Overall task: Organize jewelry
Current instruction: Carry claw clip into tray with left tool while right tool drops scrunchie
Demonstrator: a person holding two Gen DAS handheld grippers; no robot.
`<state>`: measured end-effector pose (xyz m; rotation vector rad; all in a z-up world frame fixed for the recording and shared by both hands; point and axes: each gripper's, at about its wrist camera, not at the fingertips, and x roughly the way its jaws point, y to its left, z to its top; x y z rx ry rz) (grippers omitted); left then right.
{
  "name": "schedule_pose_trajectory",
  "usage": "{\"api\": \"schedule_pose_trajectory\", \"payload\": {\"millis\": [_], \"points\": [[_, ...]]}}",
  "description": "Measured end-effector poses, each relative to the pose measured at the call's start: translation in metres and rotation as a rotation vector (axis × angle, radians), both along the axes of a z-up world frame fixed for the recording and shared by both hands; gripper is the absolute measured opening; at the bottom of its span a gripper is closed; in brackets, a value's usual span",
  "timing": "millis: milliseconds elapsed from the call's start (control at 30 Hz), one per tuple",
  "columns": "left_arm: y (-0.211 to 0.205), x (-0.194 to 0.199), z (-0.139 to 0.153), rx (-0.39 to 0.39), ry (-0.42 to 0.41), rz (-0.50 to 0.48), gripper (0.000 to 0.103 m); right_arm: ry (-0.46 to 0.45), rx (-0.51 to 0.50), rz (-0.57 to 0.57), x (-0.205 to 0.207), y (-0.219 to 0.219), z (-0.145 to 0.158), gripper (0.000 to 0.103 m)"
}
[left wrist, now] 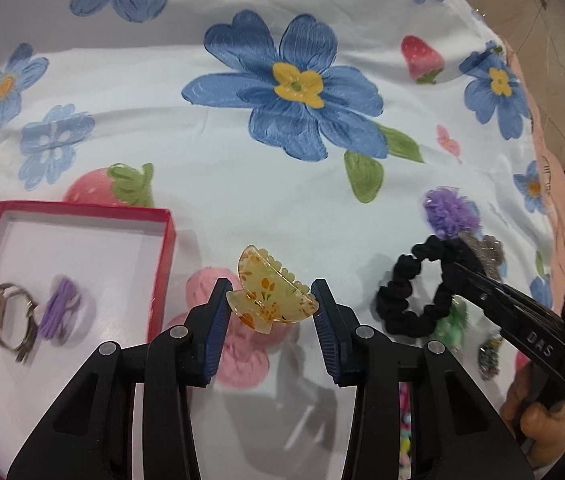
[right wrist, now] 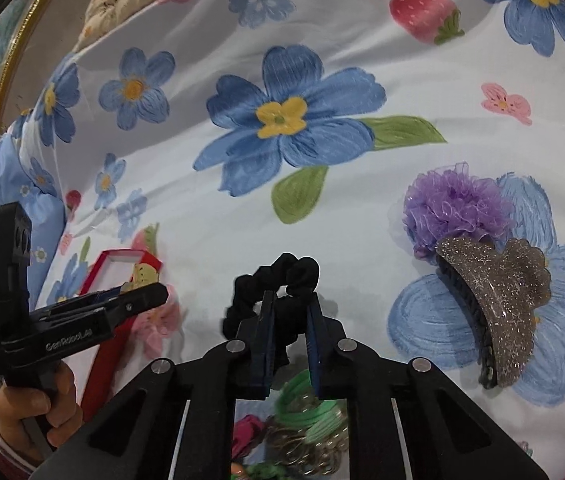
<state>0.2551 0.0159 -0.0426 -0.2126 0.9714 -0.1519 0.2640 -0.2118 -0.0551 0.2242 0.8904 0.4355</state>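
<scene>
My left gripper (left wrist: 271, 300) is shut on a yellow floral hair claw clip (left wrist: 268, 294) and holds it above the bedsheet, just right of the red box (left wrist: 162, 264). The box holds a metal watch (left wrist: 8, 320) and a purple hair tie (left wrist: 58, 312). My right gripper (right wrist: 288, 308) is shut on a black scrunchie (right wrist: 270, 280), which also shows in the left wrist view (left wrist: 414, 292). A purple ruffled scrunchie (right wrist: 454, 208) and a glittery grey claw clip (right wrist: 498, 304) lie to the right.
Green hair ties and metal rings (right wrist: 306, 420) lie under my right gripper. The left gripper shows in the right wrist view (right wrist: 82, 312). The flowered sheet (left wrist: 242, 184) covers the bed; its edge is at the far right (left wrist: 562, 200).
</scene>
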Motion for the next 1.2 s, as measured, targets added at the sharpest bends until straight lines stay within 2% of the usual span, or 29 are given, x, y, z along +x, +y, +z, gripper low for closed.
{"api": "schedule_pose_trajectory", "payload": {"millis": [200, 533, 833, 1200], "points": [[0.017, -0.033, 0.019, -0.018, -0.036, 0.017, 0.039, -0.011, 0.037, 0.023, -0.016, 0.012, 0.013, 0.013], [0.057, -0.079, 0.036, -0.021, -0.066, 0.074, 0.039, -0.039, 0.085, 0.104, -0.047, 0.050, 0.034, 0.013], [0.098, -0.111, 0.038, -0.012, -0.063, 0.135, 0.039, -0.033, 0.104, 0.161, -0.065, 0.087, 0.038, 0.013], [0.131, -0.132, 0.033, -0.007, -0.057, 0.187, 0.039, -0.028, 0.114, 0.227, -0.078, 0.128, 0.043, 0.013]]}}
